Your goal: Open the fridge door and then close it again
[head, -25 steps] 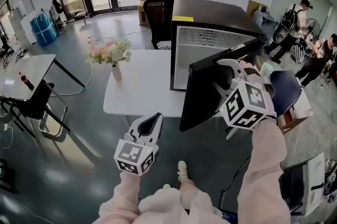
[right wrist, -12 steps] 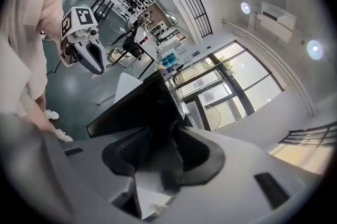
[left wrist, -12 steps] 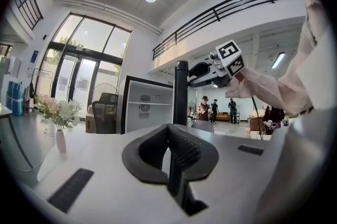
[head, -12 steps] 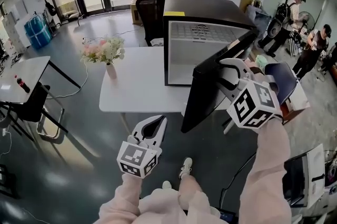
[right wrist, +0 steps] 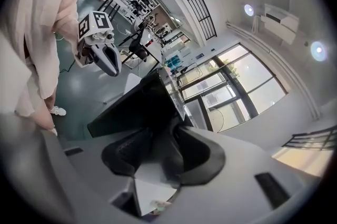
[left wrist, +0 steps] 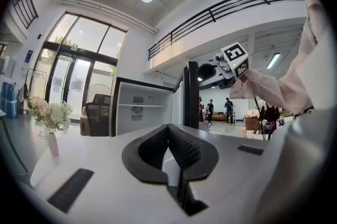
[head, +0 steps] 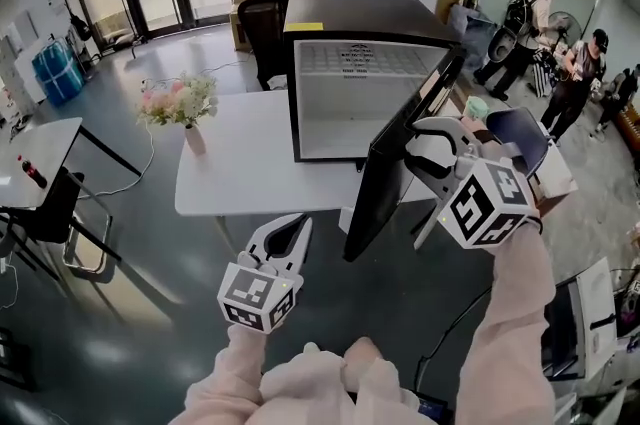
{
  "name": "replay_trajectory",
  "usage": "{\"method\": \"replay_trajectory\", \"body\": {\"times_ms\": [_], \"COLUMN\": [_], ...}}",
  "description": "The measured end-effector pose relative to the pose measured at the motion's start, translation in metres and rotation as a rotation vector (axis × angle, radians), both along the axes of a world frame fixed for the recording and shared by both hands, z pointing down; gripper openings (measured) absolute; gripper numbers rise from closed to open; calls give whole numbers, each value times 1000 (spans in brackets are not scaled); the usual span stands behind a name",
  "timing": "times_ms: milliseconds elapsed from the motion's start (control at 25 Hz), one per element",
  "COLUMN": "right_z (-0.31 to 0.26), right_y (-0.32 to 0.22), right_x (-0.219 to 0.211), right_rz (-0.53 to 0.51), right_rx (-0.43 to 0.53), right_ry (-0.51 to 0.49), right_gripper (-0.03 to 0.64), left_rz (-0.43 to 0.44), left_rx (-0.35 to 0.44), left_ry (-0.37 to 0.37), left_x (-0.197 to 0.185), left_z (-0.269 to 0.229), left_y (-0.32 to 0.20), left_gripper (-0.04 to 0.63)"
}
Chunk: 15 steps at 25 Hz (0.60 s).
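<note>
Fridge door (head: 385, 168) stands swung wide open, free edge out past the front edge of the white table (head: 235, 178), over grey floor (head: 130, 303). Black fridge (head: 365, 13) sits at the table's right end, white interior facing the person. Right gripper (head: 418, 145) is at the door's upper free edge; its jaws have just been opening, released, with the edge between them. Left gripper (head: 297, 225) hangs low over open floor, left of the door and apart from it, jaws clenched on nothing. Bare tabletop left of the fridge, flower vase (head: 193, 138) at the far corner.
</note>
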State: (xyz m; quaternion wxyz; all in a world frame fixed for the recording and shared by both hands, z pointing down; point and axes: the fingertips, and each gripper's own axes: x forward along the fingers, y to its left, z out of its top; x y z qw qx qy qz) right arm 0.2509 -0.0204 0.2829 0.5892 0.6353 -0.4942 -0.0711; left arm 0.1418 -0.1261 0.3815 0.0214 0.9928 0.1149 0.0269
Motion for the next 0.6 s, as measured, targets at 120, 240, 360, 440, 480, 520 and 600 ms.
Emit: {"method": "replay_trajectory", "body": {"times_ms": [120,240,360,440,480,520,600], "right_z": [1,2,1,1,1,1,2], "right_y": [15,30,42,48,51,55,64], "right_x": [-4,-5,-5,-5,-6,-6,-8], "right_rz": [-25,-47,-68,-77,-81,-86,-98], "right_rx": [1,3,0,3,4,4,3], "right_ry": [1,6,9,14,17,20,21], "right_gripper": [164,164,166,166,166,166,166], "left_rz": [14,27,39,45,49,53,56], "left_rx": [4,-2,-3,-1,-1,-1,-3], "left_ry": [6,8,4,-2,-3,-4,-4], "left_x": [7,13,18,20,21,21,20], "left_z": [-3,-4,-3,-2,-1,-1,0], "left_y": [16,35,52,61,66,70,79], "left_gripper": [11,12,11,11,11,11,12]}}
